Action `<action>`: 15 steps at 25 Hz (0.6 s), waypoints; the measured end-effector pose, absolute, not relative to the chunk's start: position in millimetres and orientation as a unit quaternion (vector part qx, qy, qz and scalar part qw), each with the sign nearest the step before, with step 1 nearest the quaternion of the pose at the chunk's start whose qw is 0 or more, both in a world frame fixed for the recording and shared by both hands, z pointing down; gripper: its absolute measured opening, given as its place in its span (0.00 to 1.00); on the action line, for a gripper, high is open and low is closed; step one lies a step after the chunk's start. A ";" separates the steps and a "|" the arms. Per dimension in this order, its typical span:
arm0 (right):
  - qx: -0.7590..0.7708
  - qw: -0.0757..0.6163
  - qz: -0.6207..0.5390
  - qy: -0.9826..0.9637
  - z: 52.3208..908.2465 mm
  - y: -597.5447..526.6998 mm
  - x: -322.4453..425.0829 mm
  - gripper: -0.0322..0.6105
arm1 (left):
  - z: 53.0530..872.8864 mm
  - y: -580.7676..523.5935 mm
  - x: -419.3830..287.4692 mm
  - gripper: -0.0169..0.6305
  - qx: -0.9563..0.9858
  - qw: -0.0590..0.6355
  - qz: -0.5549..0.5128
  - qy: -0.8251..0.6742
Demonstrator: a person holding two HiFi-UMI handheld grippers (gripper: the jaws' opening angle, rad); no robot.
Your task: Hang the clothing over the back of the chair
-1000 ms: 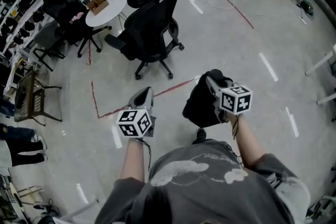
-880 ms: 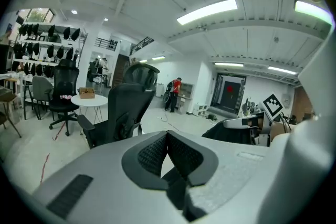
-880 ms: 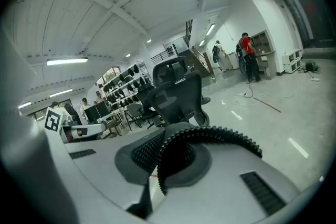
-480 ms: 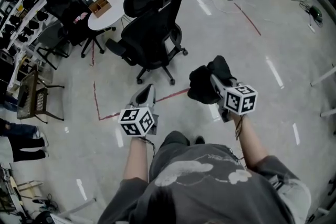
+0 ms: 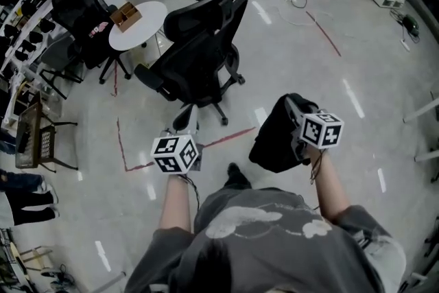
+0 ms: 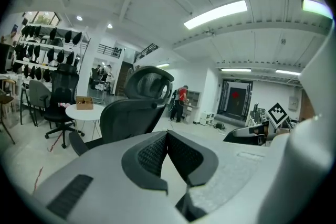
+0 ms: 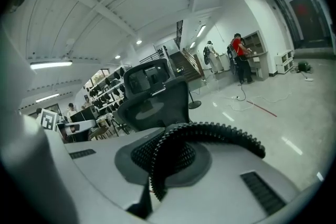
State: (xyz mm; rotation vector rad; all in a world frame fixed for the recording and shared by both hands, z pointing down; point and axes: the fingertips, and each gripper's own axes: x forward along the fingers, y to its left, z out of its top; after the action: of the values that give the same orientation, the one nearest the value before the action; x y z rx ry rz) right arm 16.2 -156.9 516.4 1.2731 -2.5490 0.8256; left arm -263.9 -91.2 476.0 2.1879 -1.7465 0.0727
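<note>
Your right gripper (image 5: 293, 105): jaws clenched on clothing (image 5: 273, 142), which droops beneath them | your left gripper (image 5: 186, 119): jaws closed, empty | chair (image 5: 199, 55) ahead of both

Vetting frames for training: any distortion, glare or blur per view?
Head view: even light, sharp, lines bowed at the edges. Left gripper view: heavy fisheye, black corners, light strip blown out. Right gripper view: same fisheye, black corners, no obvious blur.

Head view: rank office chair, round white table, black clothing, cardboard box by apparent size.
1. office chair
2. black clothing, though nearer the camera, so unsure against the table
3. round white table
4. cardboard box
</note>
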 end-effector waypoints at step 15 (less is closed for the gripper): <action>0.443 0.078 0.262 -0.854 501.1 -280.9 -57.3 0.04 | 456.6 -209.2 -347.9 0.03 0.771 0.147 -0.011 -0.619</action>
State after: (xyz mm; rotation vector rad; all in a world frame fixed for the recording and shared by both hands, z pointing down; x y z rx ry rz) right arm -57.3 -280.9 501.1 1.3263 -2.5580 0.7834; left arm -347.9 -209.2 456.6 2.2192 -1.7811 -0.0310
